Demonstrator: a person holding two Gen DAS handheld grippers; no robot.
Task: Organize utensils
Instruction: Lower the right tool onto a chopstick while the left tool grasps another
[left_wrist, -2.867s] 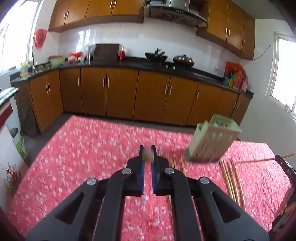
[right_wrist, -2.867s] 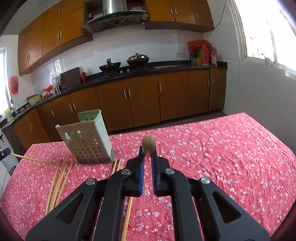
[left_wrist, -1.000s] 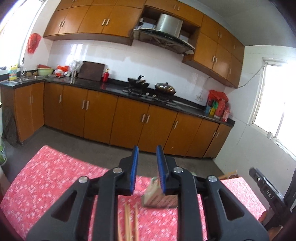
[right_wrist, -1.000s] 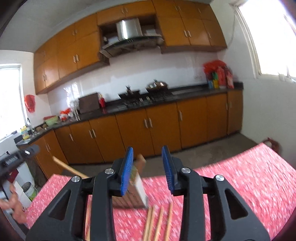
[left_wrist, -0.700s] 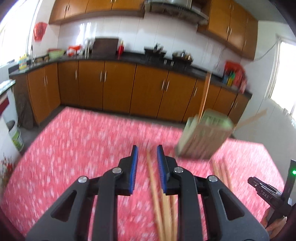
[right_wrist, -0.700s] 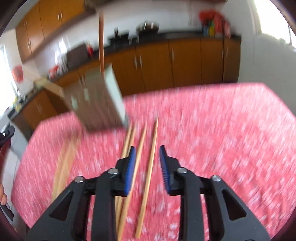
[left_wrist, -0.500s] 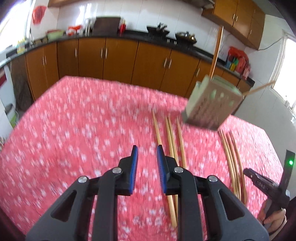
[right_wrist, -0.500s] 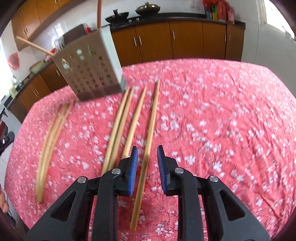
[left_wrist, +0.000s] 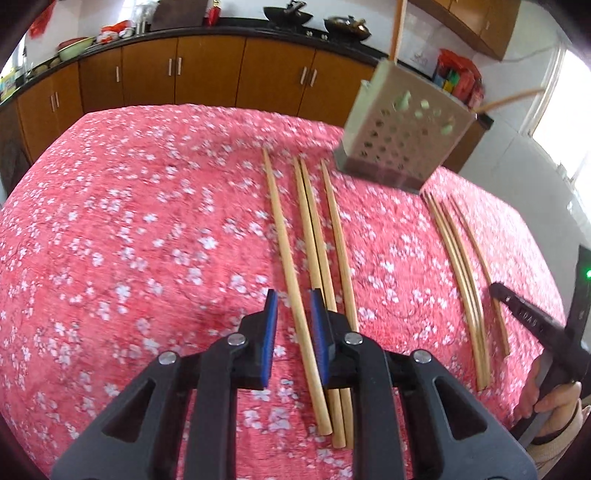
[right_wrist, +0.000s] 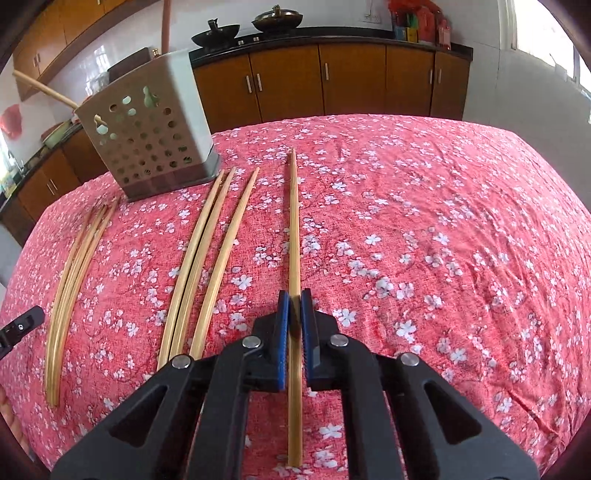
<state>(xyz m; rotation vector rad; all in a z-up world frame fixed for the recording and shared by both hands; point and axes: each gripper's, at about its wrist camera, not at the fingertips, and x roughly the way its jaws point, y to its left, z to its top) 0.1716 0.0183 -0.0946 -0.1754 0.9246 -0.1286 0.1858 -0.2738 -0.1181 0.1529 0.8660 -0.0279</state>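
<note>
The pale, perforated square utensil caddy (right_wrist: 155, 144) already has 2 wooden chopsticks poking out of its top, so the tidying is under way but far from finished. In the right wrist view I count 7 or so long bamboo chopsticks lying on the cloth in front of the caddy: 1 lone stick (right_wrist: 294, 229) out to the caddy's right, a loose group of 3 (right_wrist: 207, 254) just before it, and a tighter bundle (right_wrist: 74, 266) off its left corner.

The right gripper (right_wrist: 294, 314) has its blue pads clamped on that lone stick, which lies flat on the cloth. The left gripper (left_wrist: 291, 317) straddles the leftmost chopstick (left_wrist: 284, 236) of the group of 4 seen from its side; its jaws are closing, with gaps showing either side of the wood.

Everything sits on a red tablecloth with white blossoms (right_wrist: 424, 221). Behind the caddy run brown wooden cabinets (right_wrist: 321, 81) under a black counter carrying 2 dark woks.
</note>
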